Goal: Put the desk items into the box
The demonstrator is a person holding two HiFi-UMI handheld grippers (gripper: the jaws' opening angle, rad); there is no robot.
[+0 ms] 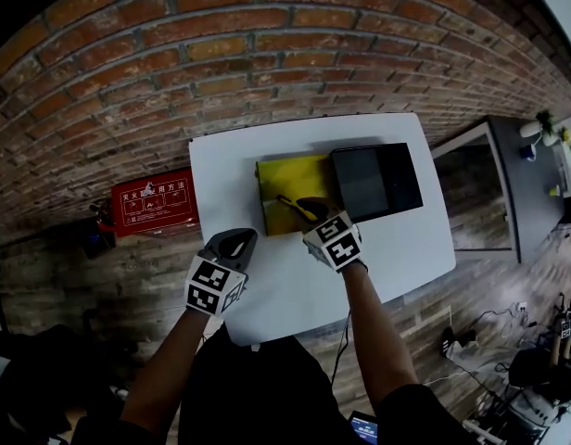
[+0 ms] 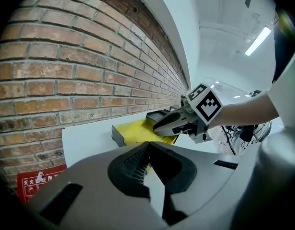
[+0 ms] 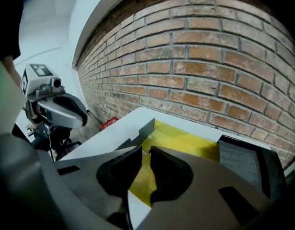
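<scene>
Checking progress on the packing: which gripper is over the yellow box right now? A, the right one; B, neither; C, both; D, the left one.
A: the right gripper hangs over the yellow box, while the left gripper is off to its side, over the white table.

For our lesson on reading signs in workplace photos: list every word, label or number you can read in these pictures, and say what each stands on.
"灭火…用方法": white print on the red box by the brick wall, left of the white table in the head view; the characters in the middle are unclear.
Smaller lines under that heading: too small to read.
No other readable text is in view.
</scene>
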